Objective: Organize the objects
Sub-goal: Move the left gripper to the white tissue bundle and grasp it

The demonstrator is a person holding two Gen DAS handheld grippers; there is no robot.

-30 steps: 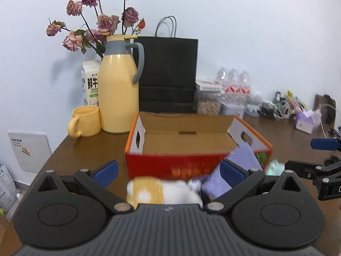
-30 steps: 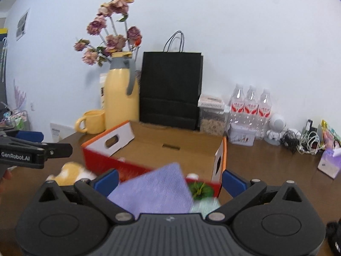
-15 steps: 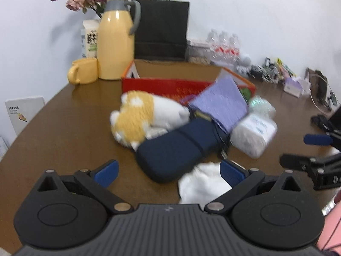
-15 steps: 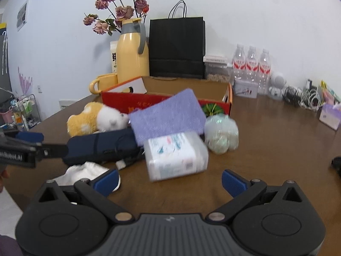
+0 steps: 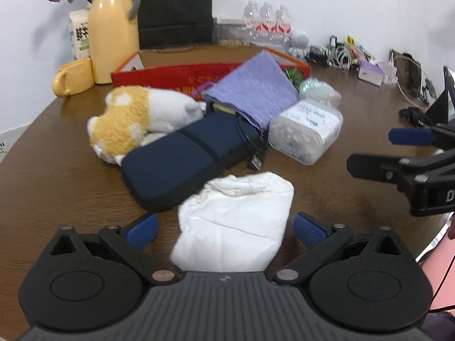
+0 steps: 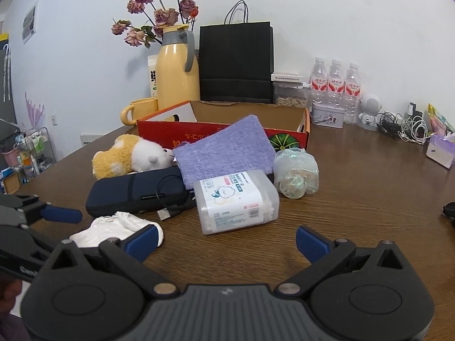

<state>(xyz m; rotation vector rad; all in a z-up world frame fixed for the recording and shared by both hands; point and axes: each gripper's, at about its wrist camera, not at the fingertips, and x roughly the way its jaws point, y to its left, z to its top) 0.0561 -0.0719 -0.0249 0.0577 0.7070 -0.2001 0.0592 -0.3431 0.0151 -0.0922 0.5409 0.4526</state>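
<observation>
Both tongs are spread wide and grip nothing. My left gripper (image 5: 224, 228) hovers low over the wooden table (image 5: 57, 176), its blue pads either side of a crumpled white cloth (image 5: 236, 227), not touching it. My right gripper (image 6: 226, 240) faces bare tabletop, with the cotton-swab box (image 6: 236, 200) just beyond at 12 o'clock.

The pile sits mid-table in front of the red cardboard box (image 6: 221, 137), which stands open. From the right wrist view: plush toy (image 6: 128, 156) at 10 o'clock, navy pouch (image 6: 136, 191) below it, purple cloth (image 6: 224, 152) leaning against the box front, clear wrapped bundle (image 6: 295, 176) at 1 o'clock. A black USB cable (image 6: 167, 213) lies across the pouch end.

Open room: bare wood to the right of the pile out to 3 o'clock; the table's curved edge runs near at 8 o'clock in the left wrist view.

Writing: the swab box label carries a cartoon face and small print I cannot read; the red box front bears printed characters, blurred.

The right wrist view alone shows the flower tops (image 6: 159, 14) and the black paper bag's (image 6: 236, 62) handles. The left wrist view alone shows the far right table edge clutter.
</observation>
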